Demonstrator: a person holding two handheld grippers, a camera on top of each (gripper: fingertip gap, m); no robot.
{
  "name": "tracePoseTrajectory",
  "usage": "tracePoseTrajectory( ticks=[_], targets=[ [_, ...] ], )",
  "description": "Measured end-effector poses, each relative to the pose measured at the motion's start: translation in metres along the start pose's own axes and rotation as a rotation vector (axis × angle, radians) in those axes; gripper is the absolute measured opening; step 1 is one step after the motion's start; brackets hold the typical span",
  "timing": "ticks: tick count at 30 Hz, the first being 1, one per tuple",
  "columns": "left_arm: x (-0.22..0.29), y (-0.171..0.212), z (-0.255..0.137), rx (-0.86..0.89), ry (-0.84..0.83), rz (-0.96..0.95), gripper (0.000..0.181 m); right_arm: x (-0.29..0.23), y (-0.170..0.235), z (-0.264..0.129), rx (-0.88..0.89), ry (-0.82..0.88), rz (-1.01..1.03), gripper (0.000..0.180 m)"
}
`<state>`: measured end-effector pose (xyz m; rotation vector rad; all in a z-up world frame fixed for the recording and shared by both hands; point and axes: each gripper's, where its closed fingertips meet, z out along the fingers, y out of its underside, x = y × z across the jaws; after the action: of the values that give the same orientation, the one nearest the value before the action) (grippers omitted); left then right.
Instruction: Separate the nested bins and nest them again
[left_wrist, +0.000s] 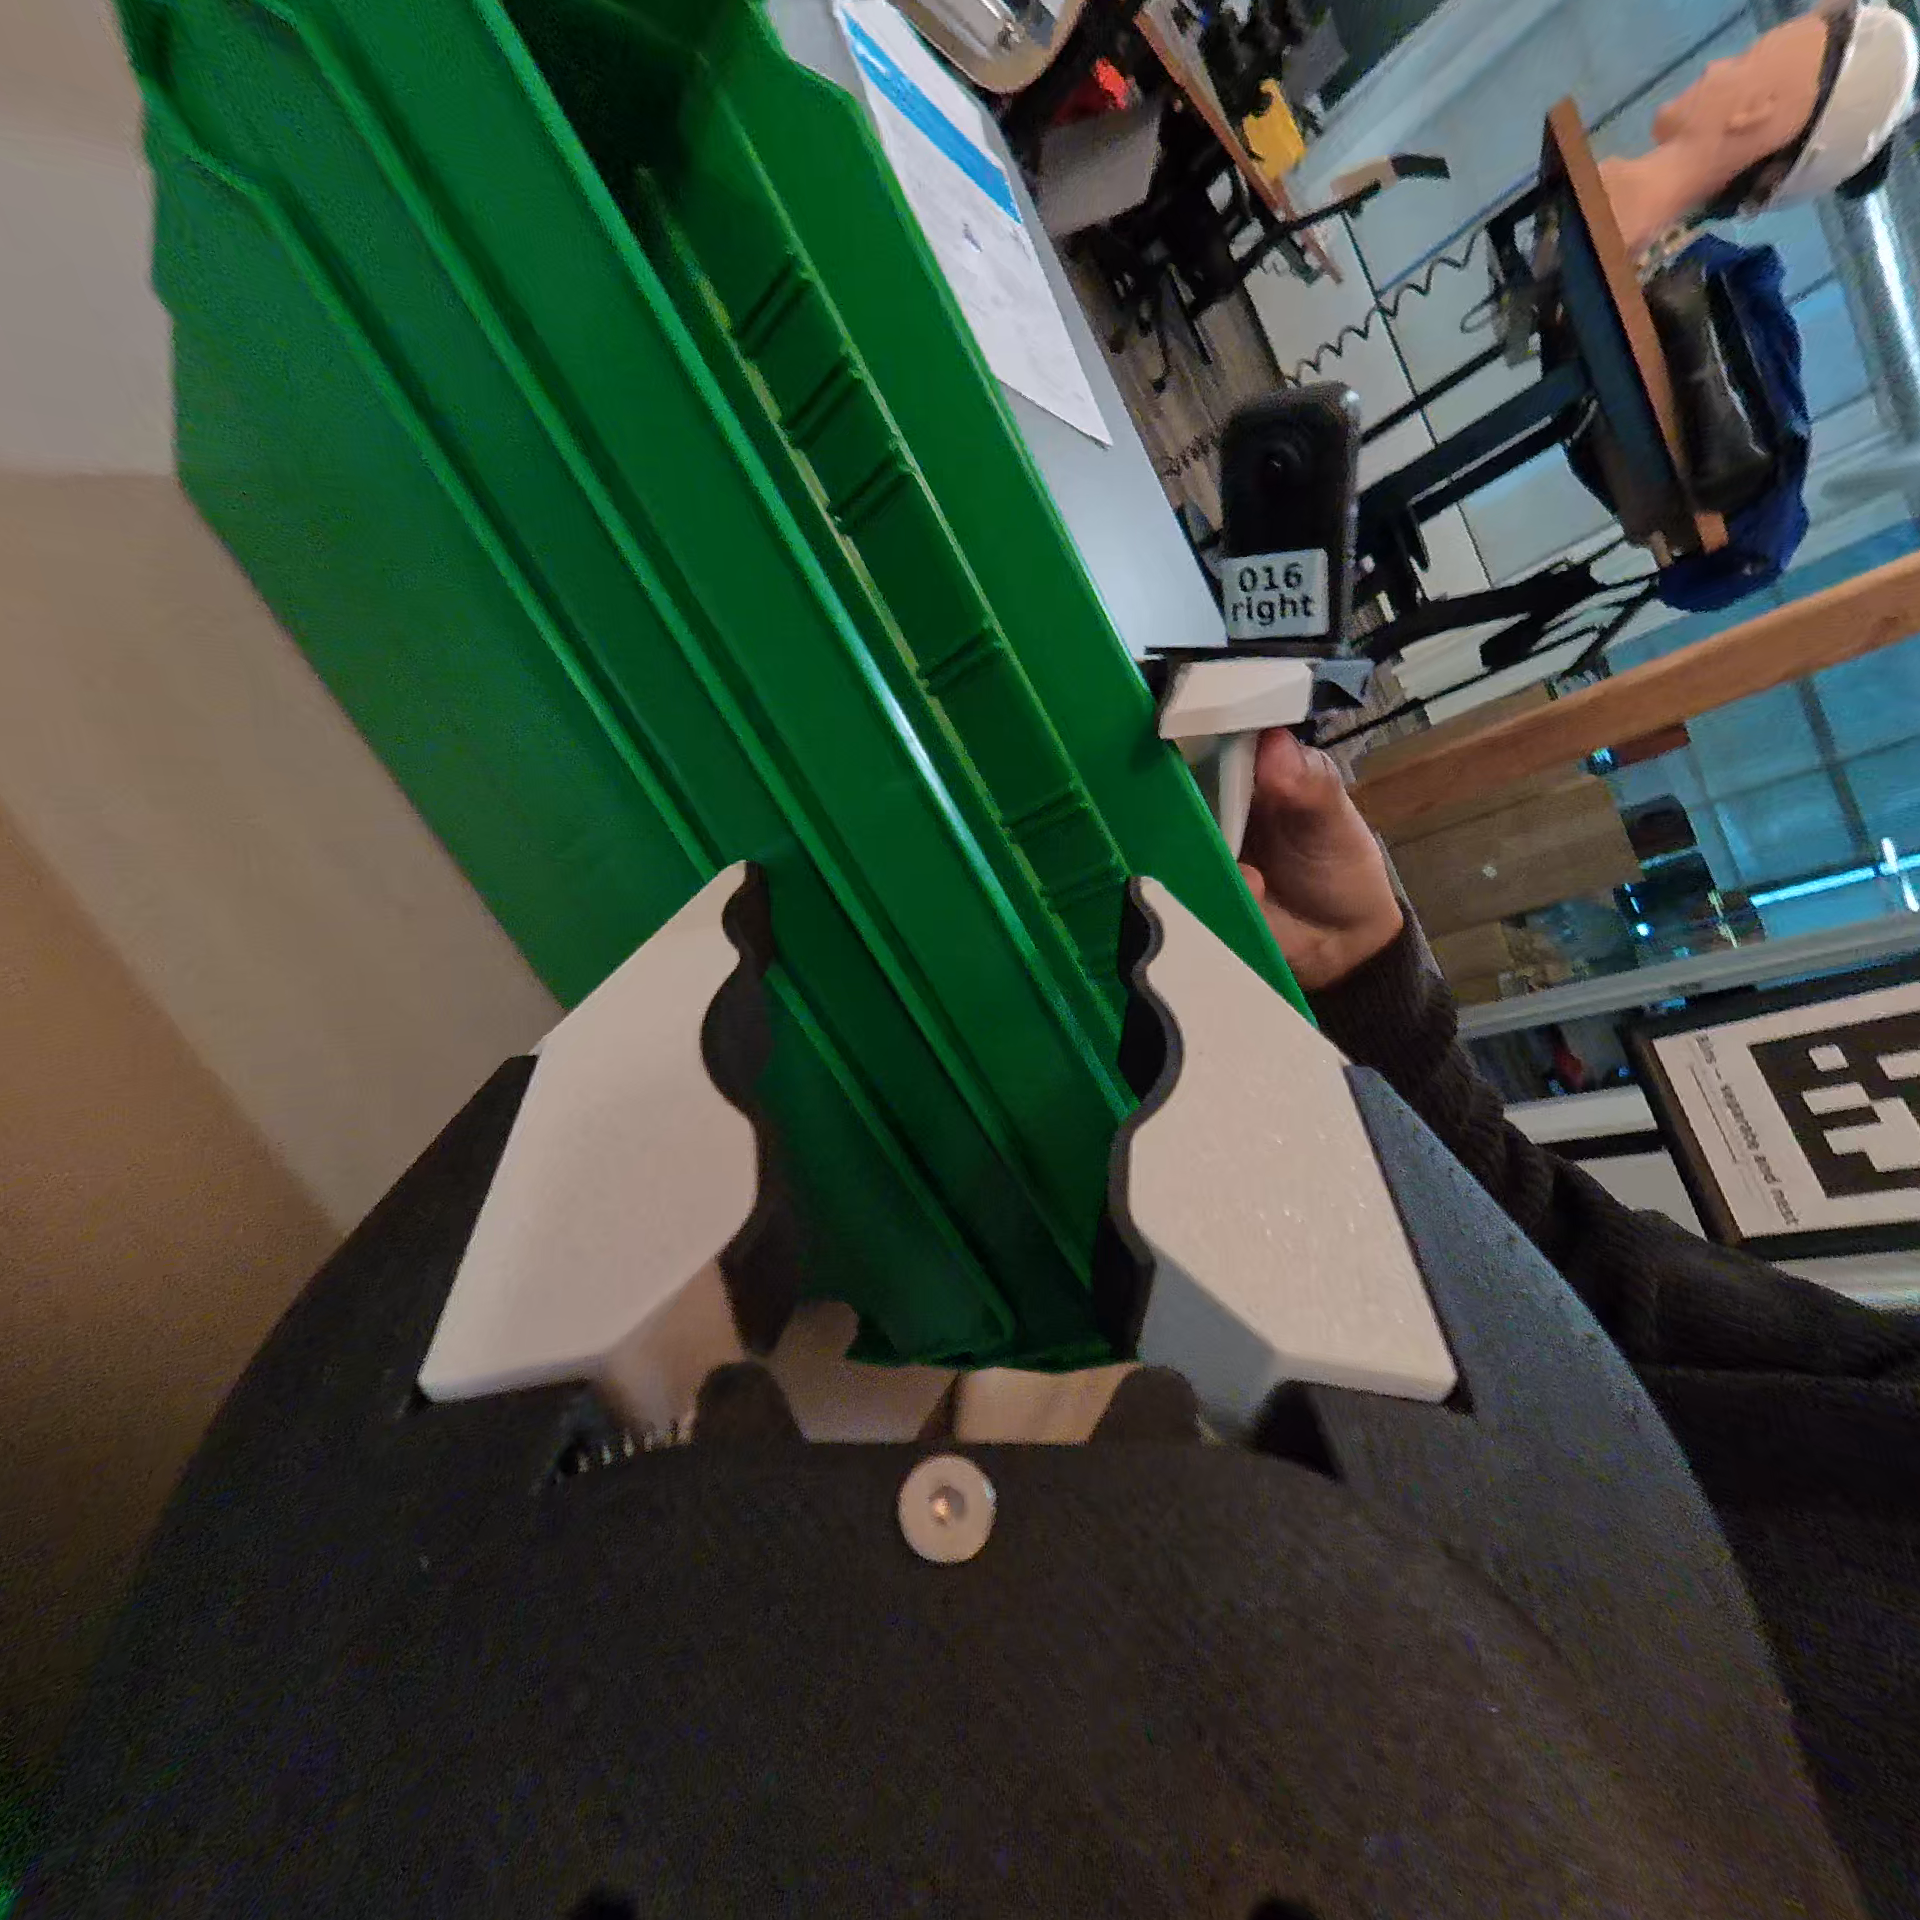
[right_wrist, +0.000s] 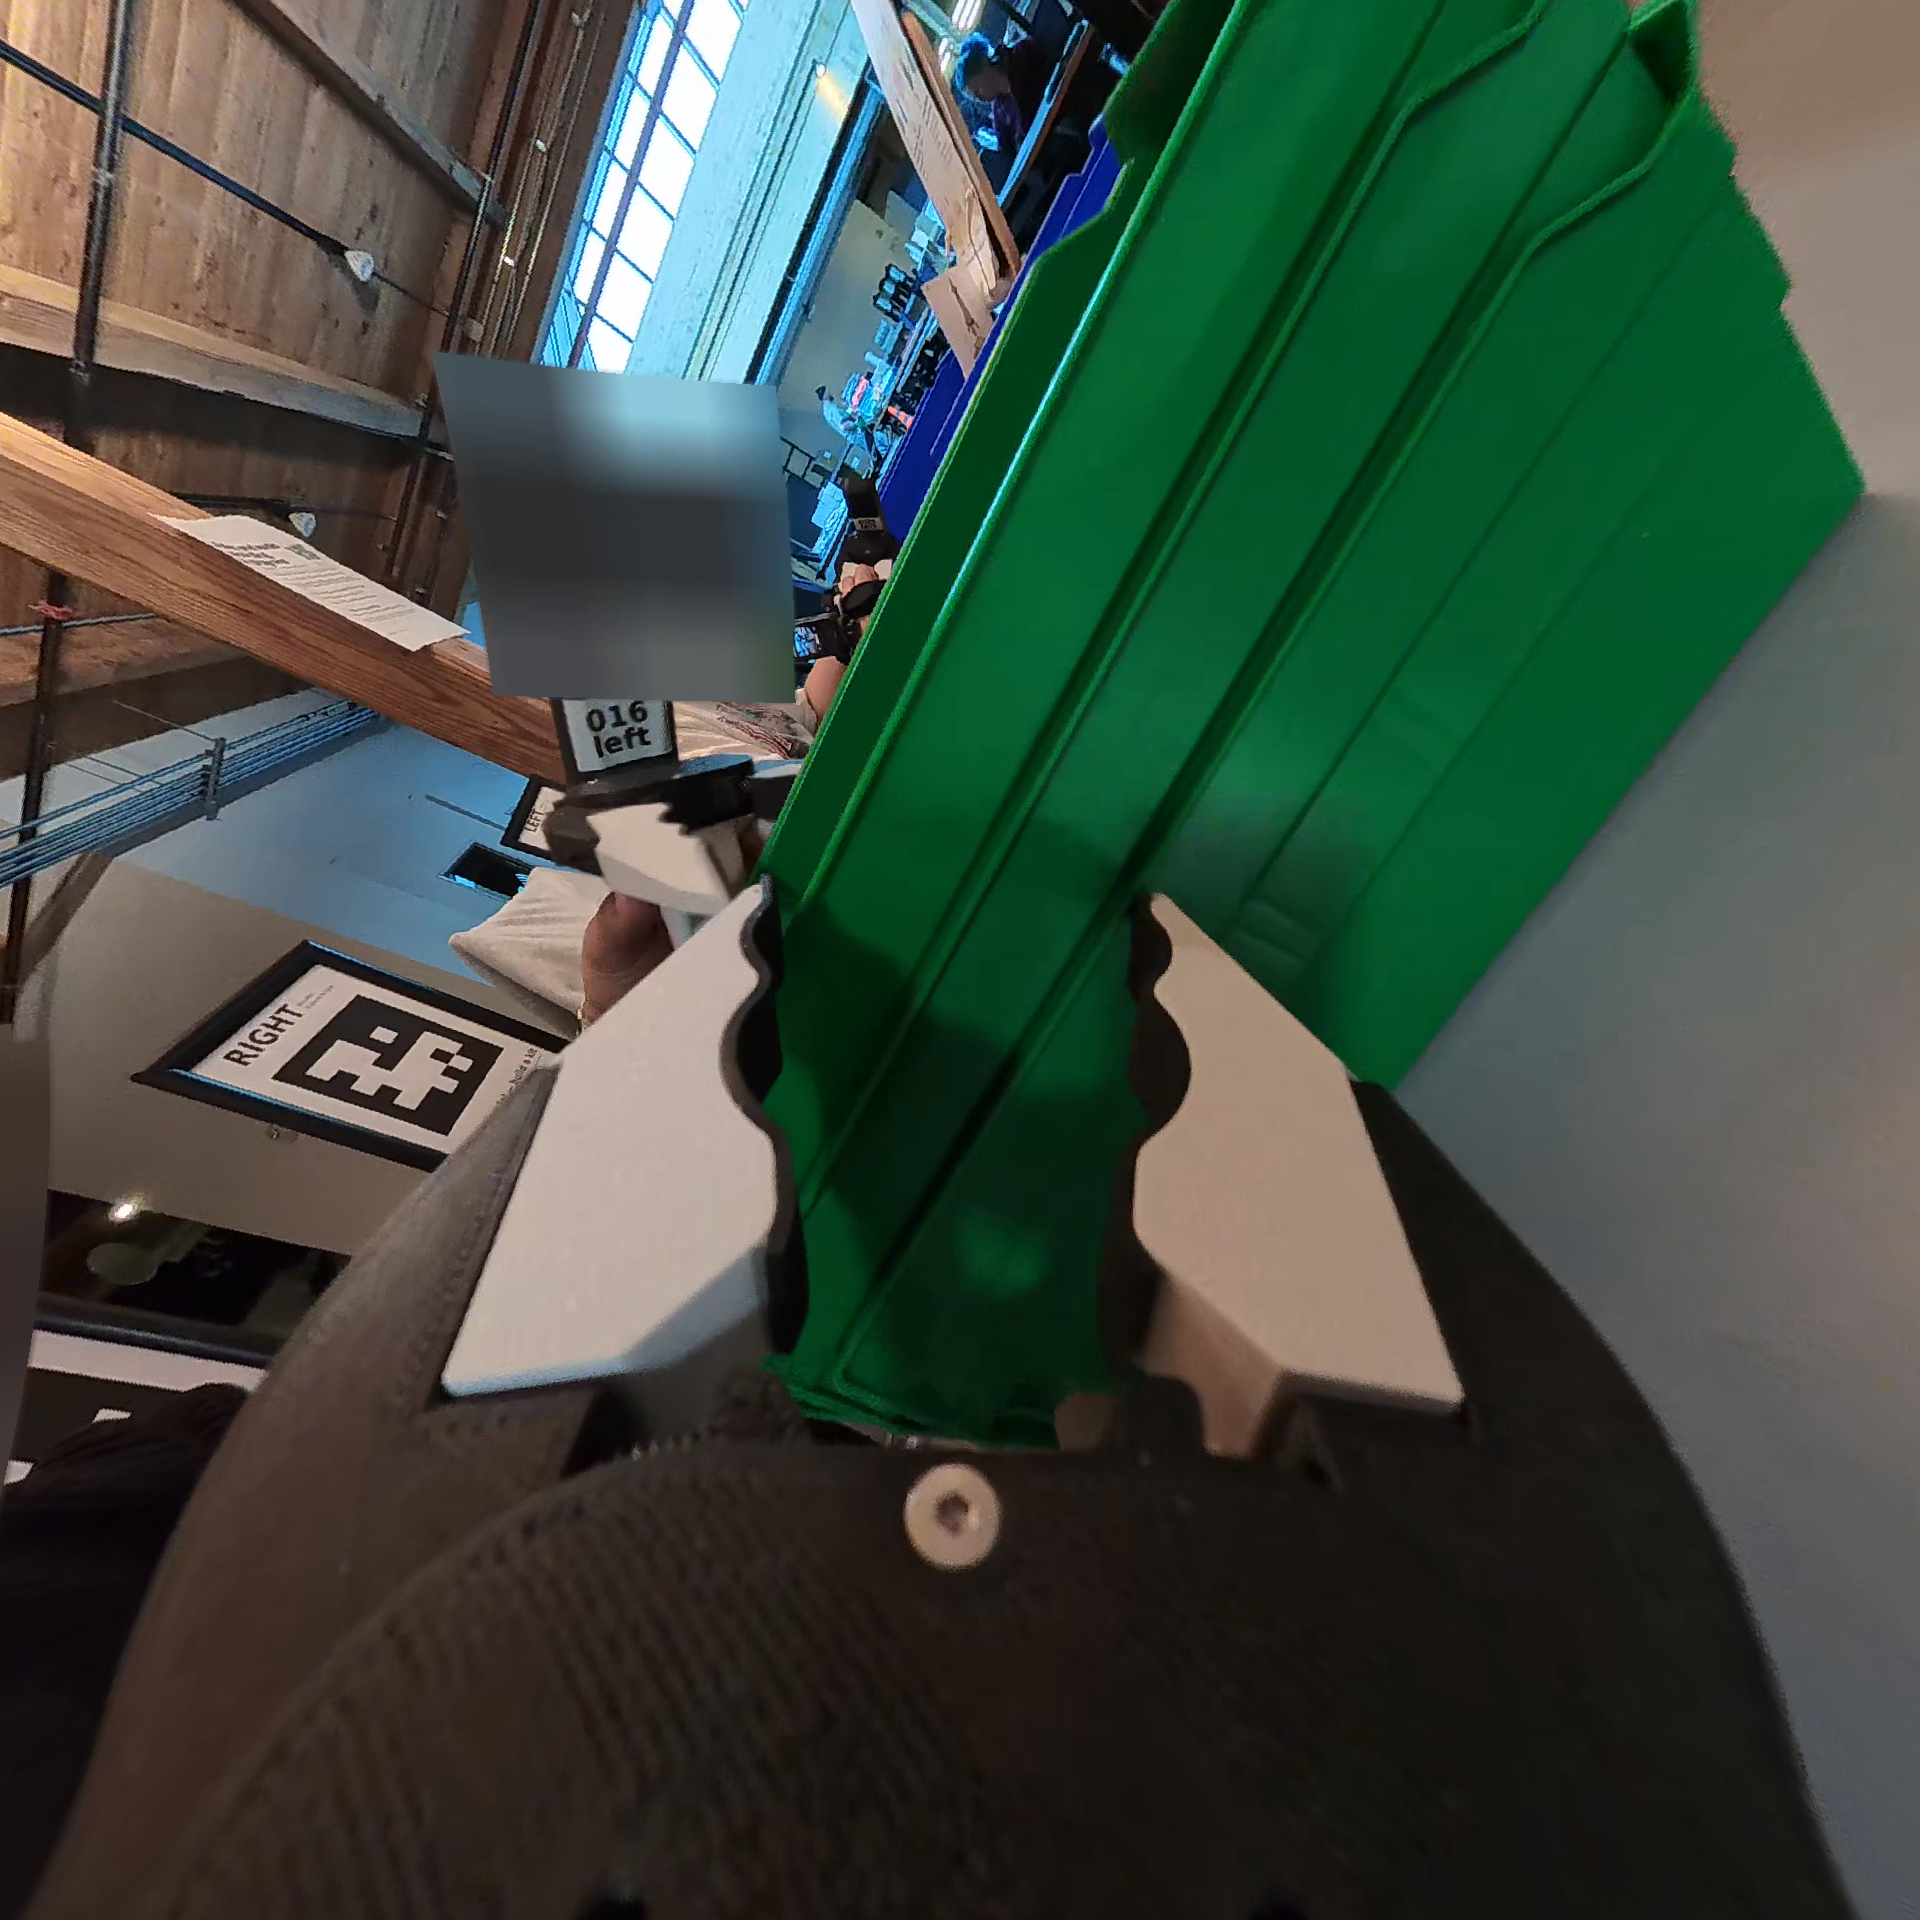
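A stack of nested green bins (left_wrist: 520, 520) fills the left wrist view and also shows in the right wrist view (right_wrist: 1403, 623). Several stepped rims lie one inside the other. My left gripper (left_wrist: 940, 883) is shut on the rims at one end of the stack. My right gripper (right_wrist: 956, 904) is shut on the rims at the opposite end. Each gripper also shows in the other's view: the right one (left_wrist: 1231, 707) at the far rim, held by a hand, and the left one (right_wrist: 675, 862) beside the stack's edge. The stack's base sits against the table (right_wrist: 1714, 1247).
A sheet of paper (left_wrist: 977, 239) lies on the table beyond the bins. Blue bins (right_wrist: 956, 416) stand behind the green stack. A framed black-and-white marker card (right_wrist: 353, 1060) stands near the person's side. Workshop furniture is in the background.
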<state>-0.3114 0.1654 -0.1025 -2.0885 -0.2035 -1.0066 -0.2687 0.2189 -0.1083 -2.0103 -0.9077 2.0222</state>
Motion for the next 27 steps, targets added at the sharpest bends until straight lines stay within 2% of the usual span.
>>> tracePoseTrajectory(
  ticks=[3,5,7,9,14,17,19,21,25,27],
  targets=[
    [0.010,0.006,0.005,-0.030,0.058,0.012,0.072,0.003,-0.005,-0.008,0.010,0.002,0.011,0.067],
    [0.020,0.010,0.006,-0.055,0.130,-0.002,0.068,0.007,-0.011,-0.014,0.033,0.029,-0.004,0.066],
    [0.028,0.002,0.003,-0.008,0.182,-0.029,0.063,0.006,-0.021,-0.022,0.068,0.066,-0.056,0.058],
    [0.027,-0.009,-0.002,0.053,0.165,-0.031,0.061,-0.002,-0.032,-0.032,0.093,0.116,-0.133,0.059],
    [0.030,-0.027,-0.023,0.156,0.047,0.059,0.061,-0.034,-0.055,-0.058,0.132,0.373,-0.531,0.065],
    [0.034,-0.027,-0.030,0.191,-0.058,0.160,0.062,-0.061,-0.068,-0.076,0.286,0.484,-0.740,0.069],
    [0.037,-0.020,-0.033,0.214,-0.123,0.229,0.062,-0.072,-0.063,-0.089,0.399,0.522,-0.842,0.067],
    [0.037,-0.013,-0.035,0.271,-0.187,0.290,0.064,-0.073,-0.044,-0.098,0.466,0.529,-0.890,0.057],
    [0.034,0.024,-0.039,0.455,-0.252,0.374,0.071,-0.048,0.018,-0.103,0.497,0.508,-0.878,0.049],
    [0.027,0.049,-0.035,0.520,-0.276,0.362,0.076,-0.049,0.036,-0.104,0.545,0.445,-0.838,0.048]
  ],
)
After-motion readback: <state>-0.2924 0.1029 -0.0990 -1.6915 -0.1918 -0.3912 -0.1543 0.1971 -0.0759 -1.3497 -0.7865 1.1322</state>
